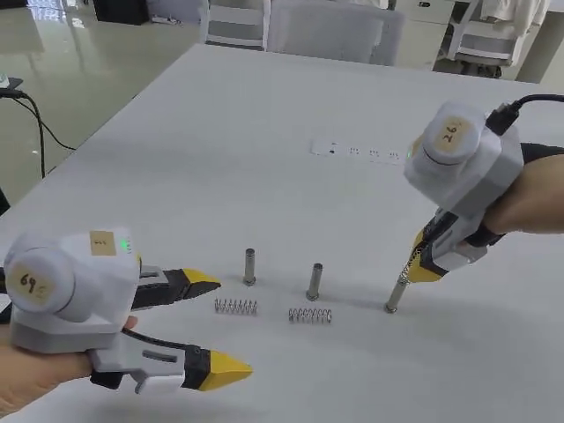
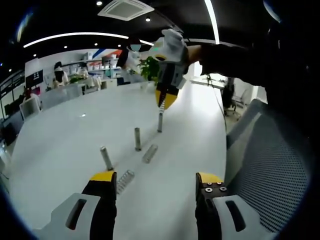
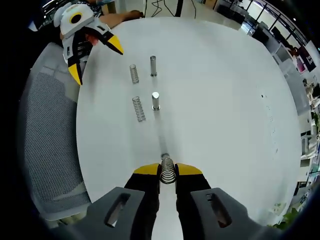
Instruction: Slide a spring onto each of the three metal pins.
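The white tabletop (image 1: 264, 132) carries the three pins in one row running from 9 o'clock to 3 o'clock in front of the person. Each stands upright and well apart from its neighbour, which to my eye leaves room to come down over any one of them. The right tongs (image 1: 421, 271) reach in steeply from 2 o'clock, forearm raised and wrist bent down, tips aimed at the third pin (image 1: 393, 298) at the 3 o'clock end of the row. They are pressed together on the held spring (image 3: 168, 171), pinching it near its upper coils so that its length lines up with the pin. Its lower end sits at the pin's top, though I cannot tell whether it has caught. The left tongs (image 1: 218, 326) lie low and nearly level at 8 o'clock, spread wide with nothing between them, tips pointing toward the row. The first pin (image 1: 249, 267) and second pin (image 1: 315, 281) are bare. At 6 o'clock of each, a loose spring (image 1: 236, 306) and a second loose spring (image 1: 310, 315) lie flat, handy for the next pick.
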Available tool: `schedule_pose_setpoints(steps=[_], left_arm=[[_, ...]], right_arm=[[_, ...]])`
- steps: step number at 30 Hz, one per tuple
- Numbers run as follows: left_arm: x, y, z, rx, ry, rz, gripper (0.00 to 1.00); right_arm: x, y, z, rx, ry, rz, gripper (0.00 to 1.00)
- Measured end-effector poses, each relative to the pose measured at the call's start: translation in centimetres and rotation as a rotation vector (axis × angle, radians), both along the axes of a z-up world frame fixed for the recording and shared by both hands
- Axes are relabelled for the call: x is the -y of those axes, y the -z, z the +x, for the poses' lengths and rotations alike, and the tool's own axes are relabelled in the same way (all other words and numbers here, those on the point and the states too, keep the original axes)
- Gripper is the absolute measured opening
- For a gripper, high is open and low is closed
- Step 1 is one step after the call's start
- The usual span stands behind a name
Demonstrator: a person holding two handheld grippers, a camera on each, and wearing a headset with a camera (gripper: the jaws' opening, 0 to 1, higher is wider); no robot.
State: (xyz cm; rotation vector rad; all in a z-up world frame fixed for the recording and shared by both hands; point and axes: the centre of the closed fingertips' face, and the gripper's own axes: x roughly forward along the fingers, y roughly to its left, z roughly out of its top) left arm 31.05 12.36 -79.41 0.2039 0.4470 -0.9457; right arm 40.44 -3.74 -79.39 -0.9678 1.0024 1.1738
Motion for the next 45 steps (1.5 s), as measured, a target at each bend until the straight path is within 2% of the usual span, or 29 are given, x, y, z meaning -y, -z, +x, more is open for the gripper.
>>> schedule_pose_setpoints(steps=[12, 22, 31, 45], left_arm=[[0.0, 0.1, 0.0, -0.002, 0.002, 0.004, 0.58], [0.0, 0.1, 0.0, -0.003, 0.003, 0.005, 0.57], [0.0, 0.2, 0.0, -0.005, 0.002, 0.008, 0.57], [0.0, 0.3, -0.1, -0.007, 0.004, 0.010, 0.57]], right_arm=[[-0.2, 1.1, 0.3, -0.016, -0.005, -0.019, 0.09], [-0.3, 3.0, 0.2, -0.033, -0.012, -0.051, 0.08], [-0.4, 4.6, 0.1, -0.056, 0.009, -0.043, 0.09], [-0.4, 6.1, 0.1, -0.063, 0.008, -0.056, 0.09]])
